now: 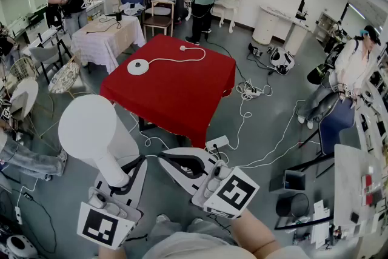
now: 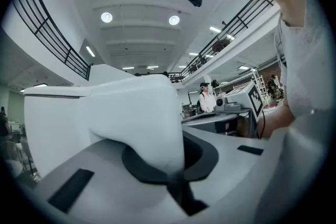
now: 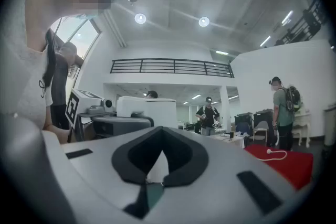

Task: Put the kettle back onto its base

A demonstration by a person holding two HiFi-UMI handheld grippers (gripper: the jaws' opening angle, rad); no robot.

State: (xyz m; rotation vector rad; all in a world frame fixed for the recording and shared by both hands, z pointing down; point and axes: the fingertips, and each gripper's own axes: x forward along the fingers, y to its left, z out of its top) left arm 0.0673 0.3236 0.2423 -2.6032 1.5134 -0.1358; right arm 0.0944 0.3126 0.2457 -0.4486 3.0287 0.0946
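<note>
Head view gives us the white kettle (image 1: 91,127), held up by its handle in the clamped jaws of the left gripper (image 1: 125,182), well apart from the red counter (image 1: 182,100). Its round base (image 1: 137,67) lies on that counter, cord (image 1: 182,57) trailing from it. Beside the left one, the right gripper (image 1: 176,162) has its jaws closed, empty.

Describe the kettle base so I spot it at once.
Find the red table in mid-room. Near its far left corner lies the kettle base, a flat white disc. Only its own white cord shares the tabletop.
</note>
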